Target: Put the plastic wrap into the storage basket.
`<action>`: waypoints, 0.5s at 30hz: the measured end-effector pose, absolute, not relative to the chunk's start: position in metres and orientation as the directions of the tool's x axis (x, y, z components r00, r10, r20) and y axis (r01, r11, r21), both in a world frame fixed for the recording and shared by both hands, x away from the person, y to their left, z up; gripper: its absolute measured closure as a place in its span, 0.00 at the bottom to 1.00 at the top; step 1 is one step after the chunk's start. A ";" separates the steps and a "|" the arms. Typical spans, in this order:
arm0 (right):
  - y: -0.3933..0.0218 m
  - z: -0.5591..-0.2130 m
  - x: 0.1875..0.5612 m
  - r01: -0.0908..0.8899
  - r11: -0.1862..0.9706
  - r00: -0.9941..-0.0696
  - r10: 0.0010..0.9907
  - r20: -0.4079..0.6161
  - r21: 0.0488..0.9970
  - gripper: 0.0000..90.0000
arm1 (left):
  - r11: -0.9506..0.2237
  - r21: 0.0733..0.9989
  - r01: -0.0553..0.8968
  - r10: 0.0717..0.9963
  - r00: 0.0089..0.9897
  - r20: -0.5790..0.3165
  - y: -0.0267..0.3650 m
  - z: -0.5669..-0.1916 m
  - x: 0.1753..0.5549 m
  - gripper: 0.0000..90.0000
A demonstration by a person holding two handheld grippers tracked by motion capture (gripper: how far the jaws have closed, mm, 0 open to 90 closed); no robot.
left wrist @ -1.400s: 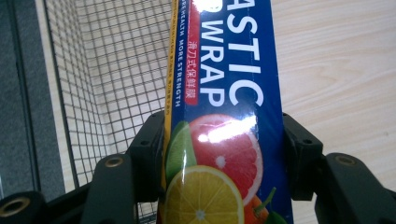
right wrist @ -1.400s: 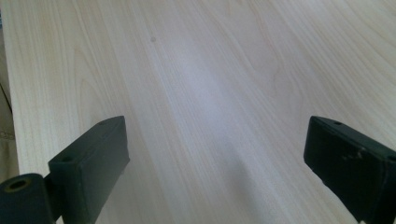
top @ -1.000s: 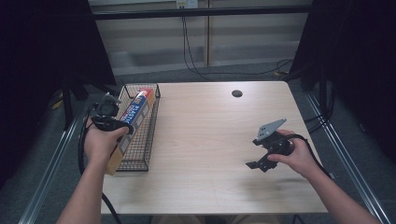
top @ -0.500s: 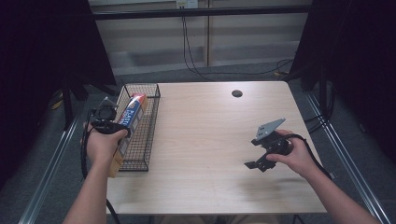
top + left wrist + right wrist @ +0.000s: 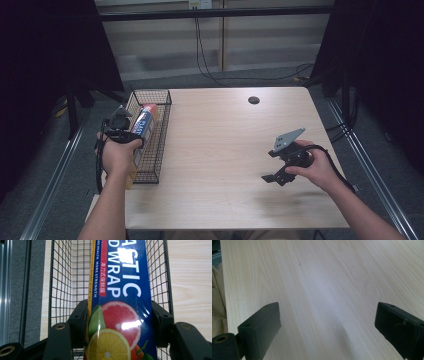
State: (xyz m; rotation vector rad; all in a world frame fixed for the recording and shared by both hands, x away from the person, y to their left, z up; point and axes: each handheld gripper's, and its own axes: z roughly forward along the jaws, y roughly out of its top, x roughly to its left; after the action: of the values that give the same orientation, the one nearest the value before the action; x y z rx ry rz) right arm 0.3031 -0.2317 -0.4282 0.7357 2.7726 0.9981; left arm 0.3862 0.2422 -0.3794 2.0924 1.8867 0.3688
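Left tongs (image 5: 120,322) clamped on the wrap box (image 5: 120,290), pads squeezing both long sides near the fruit-printed end. Box lying lengthwise in the wire basket (image 5: 161,131) at the tabletop's (image 5: 225,150) left edge, far end pointing away, near end in the grip above the basket's near part. From the high view, left hand (image 5: 117,152) beside the basket, box (image 5: 142,125) slanting along it.

Right tongs (image 5: 332,322) spread wide, nothing between them, just bare wood below. Seen from above, right tongs (image 5: 274,176) hovering low over the tabletop, well apart from the basket.

On handling: looks like a light carton, stiff along its length but thin-walled, likely to dent under a hard squeeze. Glossy film on it, bright glare on the print, so probably slippery. Long shape, gripped near one end, apt to droop or swing at the far tip. Best hold likely across the narrow width nearer the middle, pads flat on the sides. Wire mesh close on both flanks, little room for the tongs, snagging possible.
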 end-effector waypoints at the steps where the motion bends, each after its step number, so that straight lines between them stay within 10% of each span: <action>1: -0.232 -0.429 0.303 0.400 0.669 -0.880 0.471 0.060 0.627 0.07 | -0.091 0.384 0.919 0.995 0.102 -0.008 0.242 -0.380 0.387 0.48; 15: -0.230 -0.431 0.304 0.397 0.678 -0.884 0.465 0.058 0.619 0.06 | -0.066 0.342 0.938 0.996 0.079 -0.026 0.245 -0.388 0.388 0.46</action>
State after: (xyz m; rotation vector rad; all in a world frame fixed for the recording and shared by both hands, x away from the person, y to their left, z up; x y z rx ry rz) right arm 0.3042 -0.2300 -0.4310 0.7163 2.7814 0.9882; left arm 0.3876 0.2450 -0.3876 2.0903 1.9391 0.3136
